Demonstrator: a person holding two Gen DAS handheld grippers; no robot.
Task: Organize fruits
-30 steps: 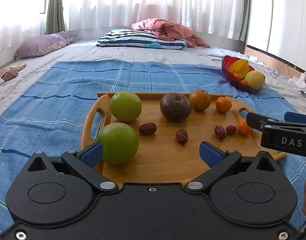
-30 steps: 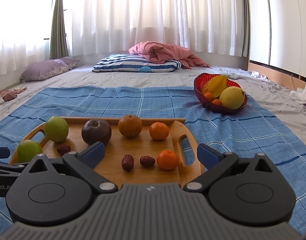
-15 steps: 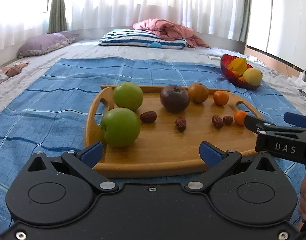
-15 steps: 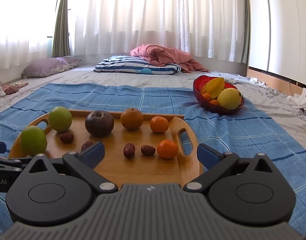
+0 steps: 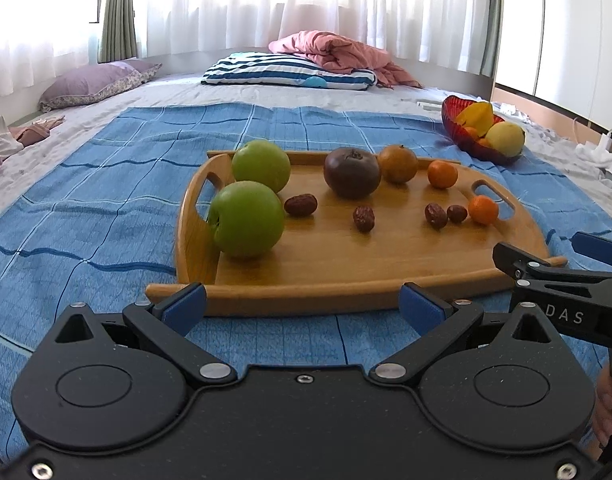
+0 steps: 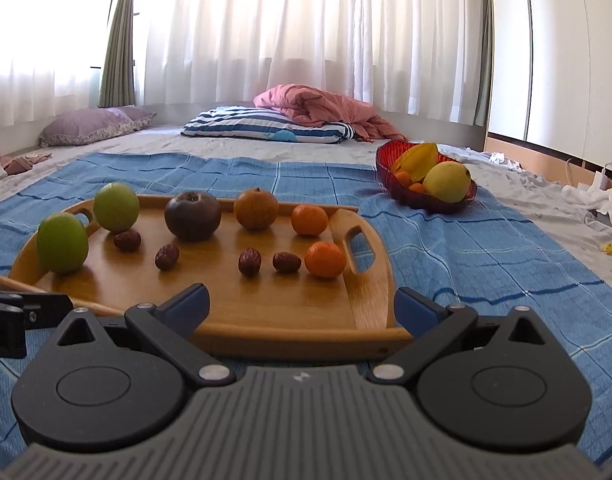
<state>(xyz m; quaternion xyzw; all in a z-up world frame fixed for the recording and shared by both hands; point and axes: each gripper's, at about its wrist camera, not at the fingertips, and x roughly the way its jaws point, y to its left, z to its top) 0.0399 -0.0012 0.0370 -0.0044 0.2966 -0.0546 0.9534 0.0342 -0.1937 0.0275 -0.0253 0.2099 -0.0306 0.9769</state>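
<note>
Fruit on the wooden tray point(image 6: 370, 276), both grippers short of its near rim.

The mandarin point(image 6: 325, 259) sits by the tray's right handle, nearer the right gripper point(image 6: 302, 305); left gripper point(image 5: 302, 302) faces the apples' end. Both stand apart, empty.

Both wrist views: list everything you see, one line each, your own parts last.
Wooden handled tray: one, light brown, on the blue checked blanket.
Green apples: two, tray's left end.
Dark purple round fruit: one, tray's back row.
Brownish-orange round fruit: one, beside the purple fruit.
Small orange tangerines: two, tray's right end.
Wrinkled brown dates: four, scattered mid-tray.
Red glass bowl: one, right of the tray, holding yellow and orange fruit.
Striped pillow: one, blue-white, behind.
Pink quilt: one, crumpled, on the pillow.
Purple pillow: one, far left.
Left claw: open, empty.
Right claw: open, empty.
</note>
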